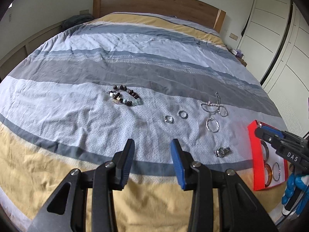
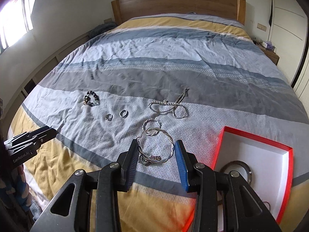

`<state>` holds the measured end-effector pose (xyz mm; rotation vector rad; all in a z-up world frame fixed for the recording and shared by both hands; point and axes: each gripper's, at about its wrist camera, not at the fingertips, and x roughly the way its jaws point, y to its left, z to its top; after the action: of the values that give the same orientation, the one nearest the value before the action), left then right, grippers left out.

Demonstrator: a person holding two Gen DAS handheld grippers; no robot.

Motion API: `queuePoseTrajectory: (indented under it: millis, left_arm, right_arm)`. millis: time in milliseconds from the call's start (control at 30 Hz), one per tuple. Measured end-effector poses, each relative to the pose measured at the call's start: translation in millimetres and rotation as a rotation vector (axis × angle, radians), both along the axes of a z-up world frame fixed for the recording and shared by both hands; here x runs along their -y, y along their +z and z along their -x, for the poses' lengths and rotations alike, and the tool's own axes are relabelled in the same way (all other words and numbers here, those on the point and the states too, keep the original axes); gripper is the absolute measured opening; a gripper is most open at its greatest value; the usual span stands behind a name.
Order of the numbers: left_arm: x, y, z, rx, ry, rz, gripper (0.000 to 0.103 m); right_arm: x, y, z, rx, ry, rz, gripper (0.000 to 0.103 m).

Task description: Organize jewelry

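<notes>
Jewelry lies on a striped bedspread. A beaded bracelet (image 1: 125,97) (image 2: 91,98), two rings (image 1: 169,119) (image 1: 182,114) (image 2: 108,117) (image 2: 123,113), a silver chain necklace (image 1: 214,105) (image 2: 170,106) and a small twisted hoop (image 1: 212,124) (image 2: 151,123) lie apart. My right gripper (image 2: 156,150) holds a large twisted silver bangle (image 2: 154,147) between its fingers, spanning the gap, above a watch-like piece (image 1: 222,151). A red-rimmed white box (image 1: 257,154) (image 2: 255,154) at the right holds several bangles (image 1: 276,171). My left gripper (image 1: 152,160) is open and empty over the bed's near edge.
A wooden headboard (image 1: 154,3) stands at the far end. White wardrobe doors (image 1: 274,29) line the right wall, with a nightstand (image 2: 270,54) beside the bed. A window (image 2: 13,21) is at the left.
</notes>
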<state>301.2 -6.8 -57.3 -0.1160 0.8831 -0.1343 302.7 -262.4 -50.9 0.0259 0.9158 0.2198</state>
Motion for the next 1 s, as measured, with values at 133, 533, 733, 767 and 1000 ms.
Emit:
queuePoseTrajectory:
  millis: [133,533,733,767,1000]
  left_arm:
    - [10.5,-12.8,-27.5,-0.004,-0.009,-0.003,0.037]
    - [15.6,-27.2,-24.1,-0.029,-0.007,0.020,0.037]
    - [22.8,-21.3,2.6,-0.036,-0.008,0.030,0.037]
    - [23.8,-21.6,7.4,-0.041,-0.006,0.034,0.037]
    - [35.2,-20.2,41.3,-0.064,-0.014,0.019,0.037]
  right_arm:
    - [-0.7,-23.2,-26.2,-0.017,0.000,-0.020,0.037]
    - [36.7,-17.7,-7.6,0.023,-0.057,-0.025,0.037]
    - [93.9,-17.0,39.2,0.011,-0.157,0.038,0.037]
    - [106.1,-21.8,48.3,-0.006,-0.177,0.050,0.037]
    - [154.7,-60.2,87.2,-0.113,-0.252,0.070,0.037]
